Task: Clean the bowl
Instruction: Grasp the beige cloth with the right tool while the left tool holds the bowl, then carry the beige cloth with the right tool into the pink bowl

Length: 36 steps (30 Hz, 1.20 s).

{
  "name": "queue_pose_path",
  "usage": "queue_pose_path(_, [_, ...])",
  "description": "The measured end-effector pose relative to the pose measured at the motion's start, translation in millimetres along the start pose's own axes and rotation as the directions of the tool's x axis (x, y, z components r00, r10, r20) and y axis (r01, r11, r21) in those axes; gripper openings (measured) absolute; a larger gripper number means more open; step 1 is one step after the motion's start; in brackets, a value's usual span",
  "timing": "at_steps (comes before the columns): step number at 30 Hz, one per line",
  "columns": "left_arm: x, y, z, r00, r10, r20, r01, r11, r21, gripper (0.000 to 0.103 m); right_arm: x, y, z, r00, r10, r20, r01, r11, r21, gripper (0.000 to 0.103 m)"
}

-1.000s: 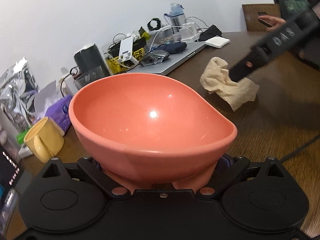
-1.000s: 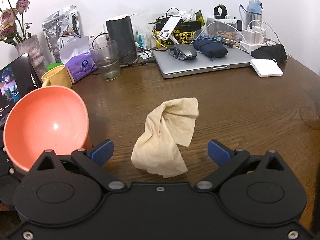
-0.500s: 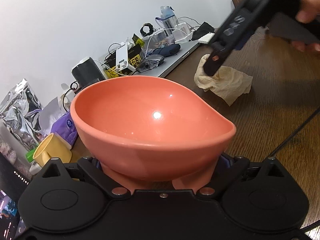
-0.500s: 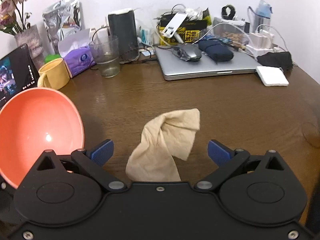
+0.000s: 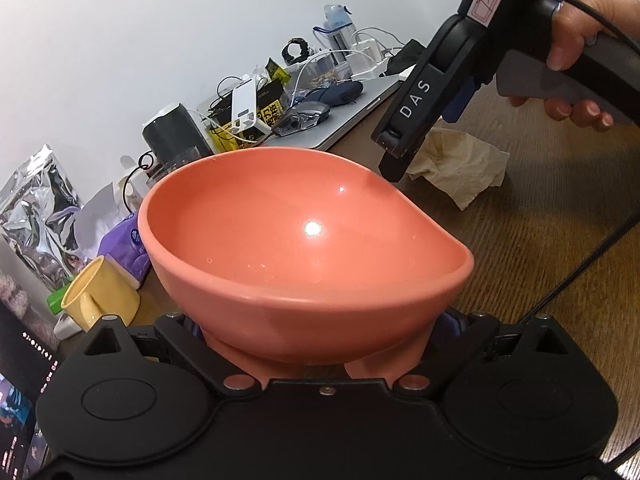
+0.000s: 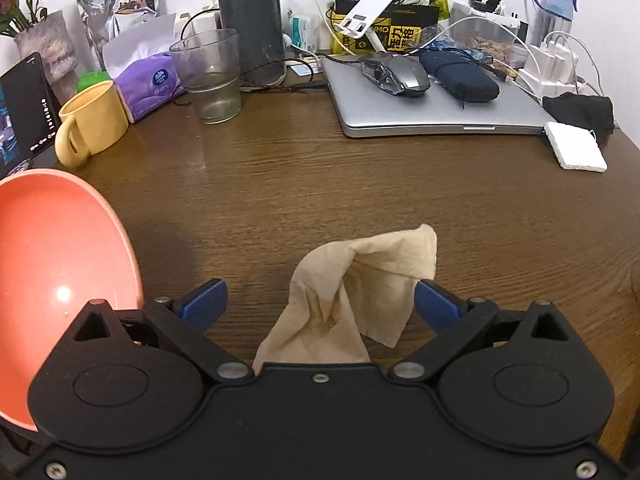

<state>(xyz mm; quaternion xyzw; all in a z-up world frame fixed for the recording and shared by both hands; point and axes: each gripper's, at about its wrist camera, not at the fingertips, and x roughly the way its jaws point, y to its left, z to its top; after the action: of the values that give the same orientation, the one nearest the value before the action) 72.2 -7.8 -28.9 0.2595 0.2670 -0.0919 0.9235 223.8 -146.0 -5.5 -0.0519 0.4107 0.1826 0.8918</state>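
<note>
Left gripper (image 5: 320,344) clamps the tilted bowl (image 5: 304,248); right gripper (image 6: 320,304), jaws spread, straddles the crumpled cloth (image 6: 352,280) at lower centre. Close squarely on its bunched middle.

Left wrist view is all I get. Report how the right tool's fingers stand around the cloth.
Observer: The right tool is open. Its blue pads flank the cloth, which lies between them on the table.
Operator: Say which pad is nearer the cloth.
Observer: The right-side pad sits right at the cloth's folded edge. The left-side one has bare wood between it and the cloth.
Operator: Give me the bowl from that side.
Observer: The bowl is left of the right tool, tipped so its inside faces that camera.
</note>
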Motion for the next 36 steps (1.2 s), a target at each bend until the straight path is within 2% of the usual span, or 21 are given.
queue_pose_path(6, [1.2,3.8,-0.1,1.000,0.001,-0.009,-0.001,1.000,-0.015,0.096,10.9,-2.2,-2.6,1.000,-0.009,0.003,0.009,0.999,0.037,0.098])
queue_pose_path(13, [2.6,5.6,0.8,1.000,-0.001,-0.015,0.000,1.000,-0.018,0.096,17.2,-6.2,-6.4,1.000,0.012,-0.019,-0.010,0.998,0.061,0.084])
queue_pose_path(22, [4.0,7.4,1.9,1.000,0.000,-0.017,0.000,1.000,-0.014,0.096,11.1,-10.3,-13.2,0.999,0.042,-0.003,-0.041,0.999,0.035,0.048])
queue_pose_path(28, [4.1,6.9,1.6,1.000,0.002,-0.015,-0.002,1.000,-0.011,0.096,7.0,-13.0,-17.7,0.998,0.062,0.007,-0.062,0.998,0.016,0.037])
queue_pose_path(31, [4.0,6.4,1.6,1.000,0.003,-0.015,-0.003,1.000,-0.009,0.096,5.0,-14.4,-19.9,0.997,0.072,0.012,-0.072,0.997,0.007,0.011])
queue_pose_path(36, [4.0,5.3,1.5,1.000,0.005,-0.015,-0.005,1.000,-0.008,0.096,-1.8,-12.8,-25.2,0.995,0.099,0.031,-0.099,0.995,-0.020,0.007])
